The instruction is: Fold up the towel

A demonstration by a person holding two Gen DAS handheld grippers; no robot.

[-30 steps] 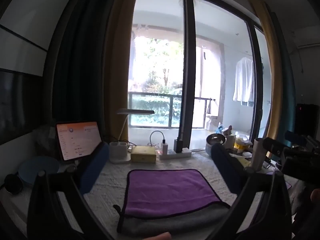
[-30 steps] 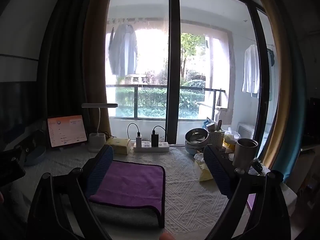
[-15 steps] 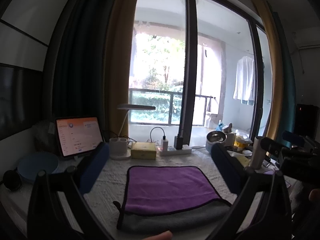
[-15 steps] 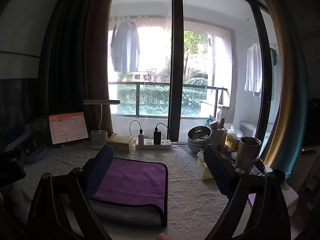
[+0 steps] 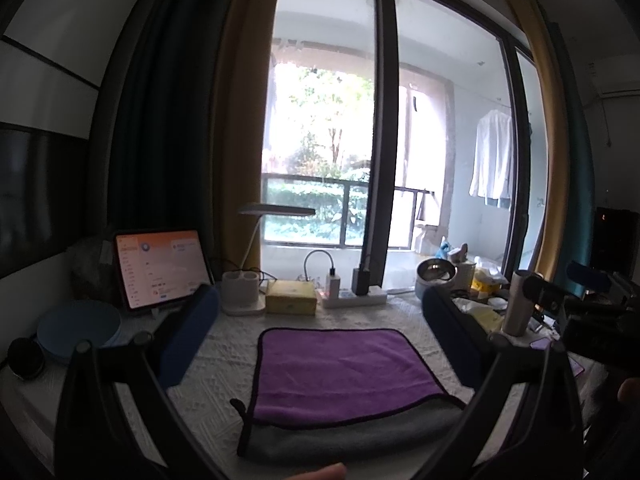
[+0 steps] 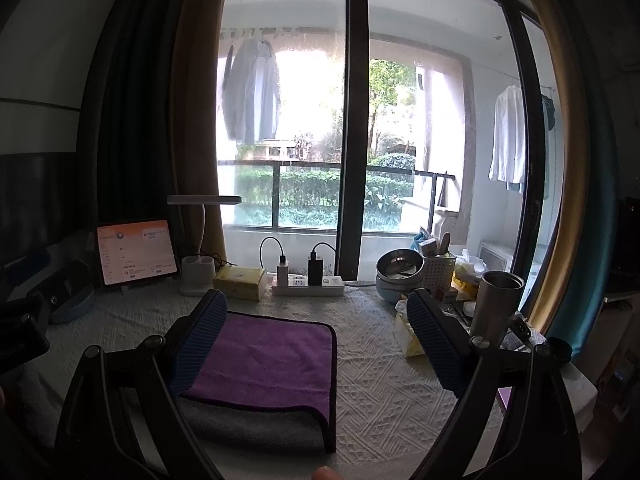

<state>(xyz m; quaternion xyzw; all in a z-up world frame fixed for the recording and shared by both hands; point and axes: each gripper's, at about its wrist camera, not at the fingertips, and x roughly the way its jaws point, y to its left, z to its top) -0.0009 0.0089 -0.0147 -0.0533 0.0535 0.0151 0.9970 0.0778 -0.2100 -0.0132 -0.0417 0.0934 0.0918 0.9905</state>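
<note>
A towel, purple on top and grey underneath [image 5: 340,376], lies folded flat on the white textured table cover; its purple layer stops short of the near grey edge. It also shows in the right wrist view [image 6: 264,360]. My left gripper [image 5: 320,320] is open and empty, held above the towel with its blue-padded fingers wide on either side. My right gripper [image 6: 316,328] is open and empty, above the towel's right edge. The right gripper also shows at the right edge of the left wrist view [image 5: 592,312].
At the table's back stand a lit tablet [image 5: 160,268], a white desk lamp [image 5: 248,280], a yellow box [image 5: 291,297] and a power strip [image 6: 308,284]. At the right are metal bowls [image 6: 400,272], a white basket [image 6: 438,272] and a steel cup [image 6: 496,300]. A blue plate [image 5: 76,328] lies left.
Both grippers have risen and drawn back a little, so the towel sits lower and farther in both views. The towel has not moved and both grippers stay open.
</note>
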